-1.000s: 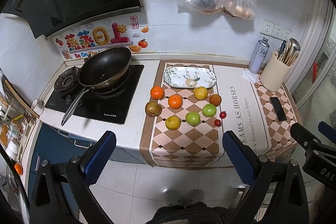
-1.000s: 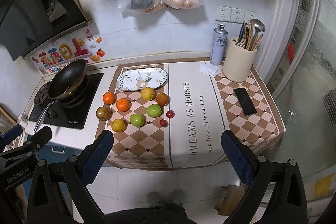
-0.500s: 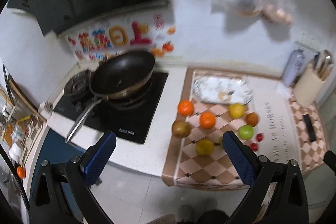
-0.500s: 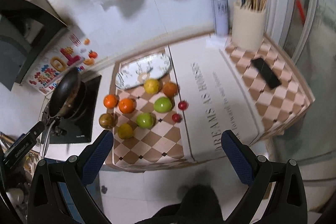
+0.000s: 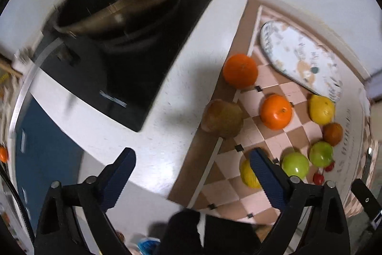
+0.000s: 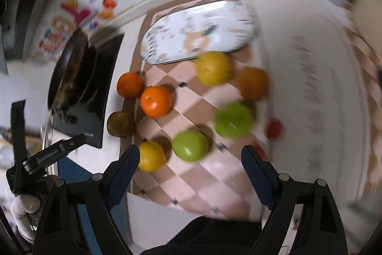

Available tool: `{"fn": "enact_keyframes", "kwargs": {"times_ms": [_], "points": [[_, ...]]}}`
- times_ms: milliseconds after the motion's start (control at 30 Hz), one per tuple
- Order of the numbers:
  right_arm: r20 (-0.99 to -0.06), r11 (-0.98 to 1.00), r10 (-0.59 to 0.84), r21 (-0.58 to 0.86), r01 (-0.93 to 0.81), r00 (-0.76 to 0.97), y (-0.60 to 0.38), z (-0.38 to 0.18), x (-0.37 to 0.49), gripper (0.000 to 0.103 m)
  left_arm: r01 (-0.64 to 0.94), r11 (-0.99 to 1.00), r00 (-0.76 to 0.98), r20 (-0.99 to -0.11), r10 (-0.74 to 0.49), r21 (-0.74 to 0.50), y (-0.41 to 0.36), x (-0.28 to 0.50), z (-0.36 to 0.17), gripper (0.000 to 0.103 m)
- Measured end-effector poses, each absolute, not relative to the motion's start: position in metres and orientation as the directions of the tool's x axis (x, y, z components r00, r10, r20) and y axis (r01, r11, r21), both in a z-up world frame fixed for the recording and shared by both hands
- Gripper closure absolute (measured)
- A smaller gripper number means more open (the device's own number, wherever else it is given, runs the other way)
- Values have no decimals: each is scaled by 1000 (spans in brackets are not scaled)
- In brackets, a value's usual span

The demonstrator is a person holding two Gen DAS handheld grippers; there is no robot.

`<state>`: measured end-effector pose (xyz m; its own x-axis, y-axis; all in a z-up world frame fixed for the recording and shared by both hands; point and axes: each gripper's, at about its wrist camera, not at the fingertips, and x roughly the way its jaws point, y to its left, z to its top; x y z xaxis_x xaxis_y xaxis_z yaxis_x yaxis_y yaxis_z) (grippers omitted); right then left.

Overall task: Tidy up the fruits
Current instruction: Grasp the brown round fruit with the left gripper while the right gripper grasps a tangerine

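Blue-padded jaws closing over the fruit, nothing between them!
Left gripper (image 5: 192, 171): brown fruit (image 5: 222, 118) just ahead. Right gripper (image 6: 190, 170): green apple (image 6: 190, 145) ahead, lemon (image 6: 151, 156) beside its left jaw.

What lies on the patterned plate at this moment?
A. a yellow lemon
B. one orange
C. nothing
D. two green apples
C: the patterned plate holds no fruit; the oranges and green apples all lie on the checked cloth beside it.

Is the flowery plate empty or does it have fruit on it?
Empty. The plate shows only its pattern; all the fruit lies on the checked cloth beside it.
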<state>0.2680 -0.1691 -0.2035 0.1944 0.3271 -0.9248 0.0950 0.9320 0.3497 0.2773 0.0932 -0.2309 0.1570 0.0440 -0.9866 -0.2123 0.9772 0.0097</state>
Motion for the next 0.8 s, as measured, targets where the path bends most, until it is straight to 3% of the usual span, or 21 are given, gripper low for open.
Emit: {"fn": "enact_keyframes", "kwargs": {"times_ms": [300, 400, 667, 800], "points": [[-937, 938, 346, 344, -50, 42, -116, -257, 348, 19, -214, 976, 10, -999, -43, -44, 76, 336, -311, 11], [-934, 932, 357, 355, -70, 7, -106, -267, 358, 19, -198, 977, -18, -996, -89, -83, 72, 342, -328, 39], [-927, 922, 368, 374, -101, -75, -73, -301, 387, 21, -236, 971, 7, -999, -34, -34, 82, 334, -324, 39], [-932, 926, 332, 351, -140, -144, -51, -328, 396, 36, -264, 963, 15, -999, -46, -48, 91, 329, -323, 39]]}}
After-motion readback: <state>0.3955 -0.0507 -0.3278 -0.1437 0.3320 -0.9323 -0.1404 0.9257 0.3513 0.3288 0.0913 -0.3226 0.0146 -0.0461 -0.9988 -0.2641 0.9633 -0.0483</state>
